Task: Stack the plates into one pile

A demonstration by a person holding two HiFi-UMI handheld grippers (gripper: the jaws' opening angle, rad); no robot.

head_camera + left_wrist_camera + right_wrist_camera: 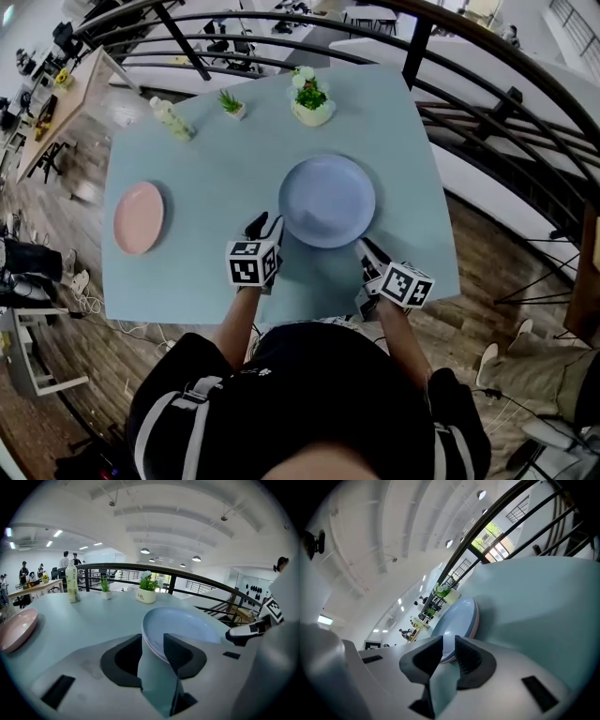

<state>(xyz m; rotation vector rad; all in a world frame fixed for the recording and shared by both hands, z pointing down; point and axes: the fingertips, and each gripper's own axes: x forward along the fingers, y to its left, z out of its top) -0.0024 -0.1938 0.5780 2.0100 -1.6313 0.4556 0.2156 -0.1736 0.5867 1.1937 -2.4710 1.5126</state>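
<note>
Between the pads of the left claw (151,643), set a moderate way apart: the near-left rim of the blue plate (183,623), filling the gap and gripped there. Firmness of the hold hard to judge. Likewise at the right claw (449,644), narrowed to a slit and pinching the same plate's near-right rim. Directly beneath the blue one, only a sliver of a lower pink plate (477,616), the rest covered. Both lying mid-desk (187,272). Plates counted: three, one blue and two pink, with the lone pink plate (139,217) well off to the left. Farther back, one bottle (172,119), one small potted plant (232,103) and one white flower pot (311,101). Beyond the railing (487,84), all too small and blurred to make out.
</note>
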